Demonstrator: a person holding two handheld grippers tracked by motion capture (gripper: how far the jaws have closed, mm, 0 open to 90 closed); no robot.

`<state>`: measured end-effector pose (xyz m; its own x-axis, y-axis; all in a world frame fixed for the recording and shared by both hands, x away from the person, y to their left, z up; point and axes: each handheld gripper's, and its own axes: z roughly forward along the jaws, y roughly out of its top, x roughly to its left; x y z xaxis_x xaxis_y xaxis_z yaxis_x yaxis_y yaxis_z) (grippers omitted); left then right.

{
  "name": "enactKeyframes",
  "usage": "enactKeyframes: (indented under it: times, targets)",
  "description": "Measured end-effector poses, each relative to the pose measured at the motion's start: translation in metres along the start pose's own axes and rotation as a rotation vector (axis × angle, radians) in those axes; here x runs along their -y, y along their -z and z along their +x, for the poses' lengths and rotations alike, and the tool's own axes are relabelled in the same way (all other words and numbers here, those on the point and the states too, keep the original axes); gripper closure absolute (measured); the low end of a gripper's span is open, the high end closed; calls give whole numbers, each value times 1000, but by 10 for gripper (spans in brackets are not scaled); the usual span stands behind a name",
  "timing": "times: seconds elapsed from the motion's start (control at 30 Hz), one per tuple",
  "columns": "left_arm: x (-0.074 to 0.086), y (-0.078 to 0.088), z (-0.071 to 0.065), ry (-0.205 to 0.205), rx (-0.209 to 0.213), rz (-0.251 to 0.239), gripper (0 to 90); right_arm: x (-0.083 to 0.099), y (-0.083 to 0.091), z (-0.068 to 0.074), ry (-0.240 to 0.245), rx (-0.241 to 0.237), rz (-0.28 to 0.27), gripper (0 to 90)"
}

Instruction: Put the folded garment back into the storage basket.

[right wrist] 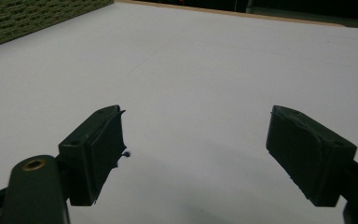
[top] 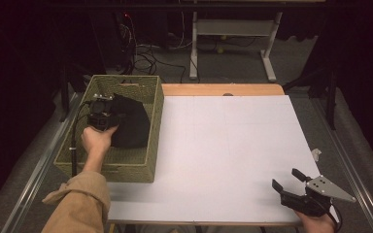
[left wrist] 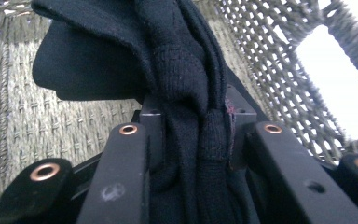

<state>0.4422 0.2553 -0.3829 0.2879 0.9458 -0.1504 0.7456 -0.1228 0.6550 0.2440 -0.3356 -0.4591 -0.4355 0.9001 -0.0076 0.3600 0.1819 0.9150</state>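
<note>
A black knitted garment (top: 132, 127) lies bunched in a green woven basket (top: 126, 167) at the table's left. My left gripper (top: 101, 114) reaches down into the basket, held by a hand in a tan sleeve. In the left gripper view its jaws are pinched on a thick fold of the garment (left wrist: 98, 60), with my left gripper (left wrist: 193, 116) close to the basket wall (left wrist: 28, 116). My right gripper (top: 285, 177) rests near the table's front right corner. It stands open over the white sheet (right wrist: 191, 56), and nothing lies between the jaws of my right gripper (right wrist: 193, 140).
A white sheet (top: 223, 145) covers most of the table, with a strip of wooden edge (top: 223, 90) at the back. A small paper scrap (top: 315, 154) lies by the right edge. A desk frame (top: 233, 29) and cables stand on the floor beyond.
</note>
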Motion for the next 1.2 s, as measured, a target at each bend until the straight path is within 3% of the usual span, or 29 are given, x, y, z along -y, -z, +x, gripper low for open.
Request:
enactKeyframes:
  times: [0.13,0.27,0.43,0.57,0.8,1.2]
  targets:
    - [0,-2,2,10,1,36,631,0,0,0,-1,-1,1,194]
    - [0,-2,3,18,-9,36,608,0,0,0,1,-3,2,193]
    - [1,-1,5,25,-43,28,477,0,0,0,0,-1,2,193]
    - [1,3,4,17,-61,24,422,0,0,0,1,0,3,193]
    - [3,8,3,18,-62,-12,358,0,1,0,1,1,1,193]
    - [5,22,-7,-36,-42,-84,328,0,1,1,0,0,-3,193]
